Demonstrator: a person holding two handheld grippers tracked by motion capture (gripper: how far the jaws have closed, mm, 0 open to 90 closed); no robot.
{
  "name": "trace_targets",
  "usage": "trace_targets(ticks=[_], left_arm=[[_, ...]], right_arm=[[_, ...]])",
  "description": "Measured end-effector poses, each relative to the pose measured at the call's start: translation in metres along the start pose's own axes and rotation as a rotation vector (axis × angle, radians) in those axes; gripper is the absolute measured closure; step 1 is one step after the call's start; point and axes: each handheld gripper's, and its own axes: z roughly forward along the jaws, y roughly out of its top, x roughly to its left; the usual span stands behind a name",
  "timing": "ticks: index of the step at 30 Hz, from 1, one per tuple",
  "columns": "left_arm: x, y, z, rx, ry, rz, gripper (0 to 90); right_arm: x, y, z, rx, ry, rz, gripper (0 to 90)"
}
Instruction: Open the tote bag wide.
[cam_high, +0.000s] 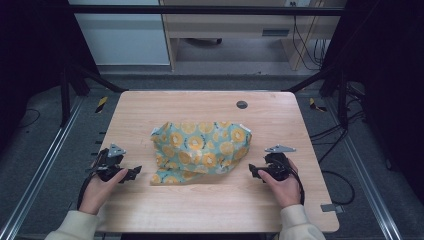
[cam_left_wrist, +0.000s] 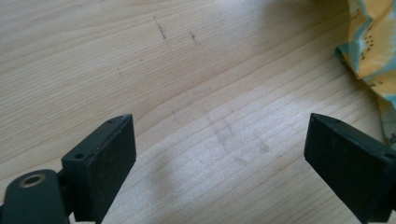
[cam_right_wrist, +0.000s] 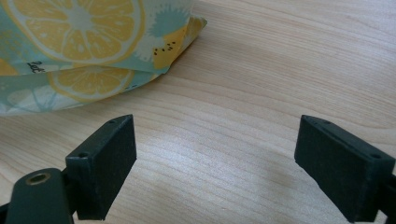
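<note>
Nearest the high camera, both hands rest on the table (cam_high: 215, 210), left gripper (cam_high: 131, 173) and right gripper (cam_high: 255, 171) flanking the crumpled lemon-print cloth (cam_high: 200, 150), which sprawls mostly left-to-right; both sit close to it. Left gripper view: jaws spread wide, nothing held, cloth (cam_left_wrist: 371, 46) off up-right. Right gripper view: jaws gaping too, empty, cloth (cam_right_wrist: 84, 51) just ahead, up-left.

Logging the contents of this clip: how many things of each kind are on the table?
Lemon-print cloth, crumpled: 1
Handheld grippers, left gripper and right gripper, both open and clear of the cloth: 2
Dark round grommet in the table: 1
Total: 4
</note>
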Motion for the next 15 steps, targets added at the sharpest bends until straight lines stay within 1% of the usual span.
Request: trace_targets(ticks=[1,4,8,9,13,14,15], left_arm=[[-0.001,0.001,0.0,-0.01,0.0,-0.002,8.7],[-0.004,0.002,0.002,-0.003,0.0,0.018,8.8],[-0.008,0.002,0.003,0.002,-0.009,0.028,8.7],[-0.008,0.002,0.003,0.001,-0.009,0.03,8.7],[-0.01,0.001,0.002,-0.004,-0.002,0.029,8.9],[-0.009,0.001,0.002,0.0,0.0,0.035,8.9],[-0.009,0.001,0.001,-0.002,0.001,0.034,8.9]], right_arm=[[0.0,0.0,0.0,-0.002,0.001,-0.007,12.9],[0.002,0.001,0.0,-0.002,0.002,-0.016,13.1],[0.002,0.003,-0.003,-0.016,0.007,-0.023,16.6],[0.003,0.004,-0.004,-0.017,0.001,-0.024,17.9],[0.001,0.009,-0.008,-0.033,0.01,-0.027,23.0],[0.001,0.012,-0.01,-0.04,0.013,-0.022,25.1],[0.001,0.015,-0.012,-0.043,0.014,-0.031,26.7]])
